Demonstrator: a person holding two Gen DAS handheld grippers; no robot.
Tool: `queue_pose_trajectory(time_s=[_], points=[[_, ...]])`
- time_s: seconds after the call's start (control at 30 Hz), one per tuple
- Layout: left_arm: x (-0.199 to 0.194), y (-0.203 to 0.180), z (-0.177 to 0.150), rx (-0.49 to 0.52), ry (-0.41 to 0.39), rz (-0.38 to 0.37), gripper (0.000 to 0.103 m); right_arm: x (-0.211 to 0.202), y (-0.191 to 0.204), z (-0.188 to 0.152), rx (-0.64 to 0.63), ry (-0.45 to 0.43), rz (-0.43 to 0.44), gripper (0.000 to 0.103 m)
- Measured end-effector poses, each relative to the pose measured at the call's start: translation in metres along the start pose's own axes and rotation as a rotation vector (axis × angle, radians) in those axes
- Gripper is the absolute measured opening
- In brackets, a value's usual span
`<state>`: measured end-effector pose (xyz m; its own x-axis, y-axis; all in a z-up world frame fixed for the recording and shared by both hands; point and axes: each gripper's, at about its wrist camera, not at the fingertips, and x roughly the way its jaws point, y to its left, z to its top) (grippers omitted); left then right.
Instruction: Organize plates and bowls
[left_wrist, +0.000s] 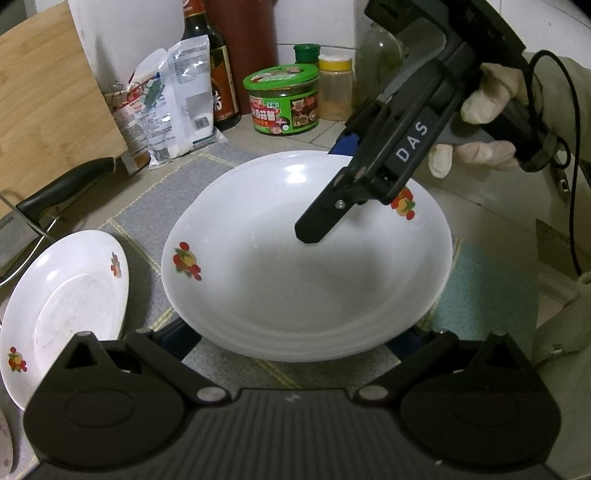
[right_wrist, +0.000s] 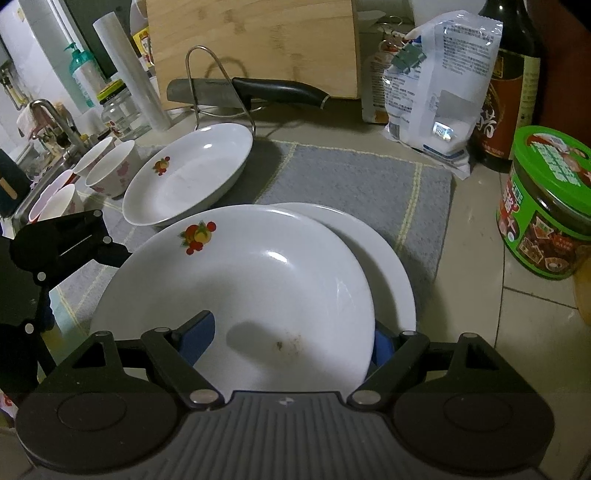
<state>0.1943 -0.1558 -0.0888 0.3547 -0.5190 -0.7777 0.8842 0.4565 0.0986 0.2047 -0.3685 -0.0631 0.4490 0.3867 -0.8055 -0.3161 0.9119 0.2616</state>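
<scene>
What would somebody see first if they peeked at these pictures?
The big white plate with a fruit picture sits right in the middle on the grey mat, lying crooked on top of a second plate. Both grippers crowd around it: the right gripper reaches over its far rim. A bright green tub stands behind it by the wall, and another white plate lies off beside the stack.

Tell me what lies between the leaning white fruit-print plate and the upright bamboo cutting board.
A black-handled knife on a wire rack; right wrist view.
</scene>
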Motion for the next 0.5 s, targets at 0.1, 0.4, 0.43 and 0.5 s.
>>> queue_pose_trajectory(time_s=[0.1,0.4,0.43,0.5], points=[[0.0007,0.0012,0.0005,0.011,0.004,0.002,0.102,-0.0011,-0.0003,-0.0006,0.012,0.004,0.004,0.092],[0.0000,0.0012,0.0020,0.030,0.009,0.006,0.102,-0.0049,-0.0003,-0.0027,0.036,0.006,-0.002,0.096],[-0.0004,0.0015,0.0020,0.032,0.008,0.006,0.102,-0.0057,0.0001,-0.0030,0.038,0.006,-0.004,0.096],[-0.0011,0.0017,0.0021,0.035,0.009,0.013,0.102,-0.0079,0.0006,-0.0038,0.038,0.003,-0.010,0.096]])
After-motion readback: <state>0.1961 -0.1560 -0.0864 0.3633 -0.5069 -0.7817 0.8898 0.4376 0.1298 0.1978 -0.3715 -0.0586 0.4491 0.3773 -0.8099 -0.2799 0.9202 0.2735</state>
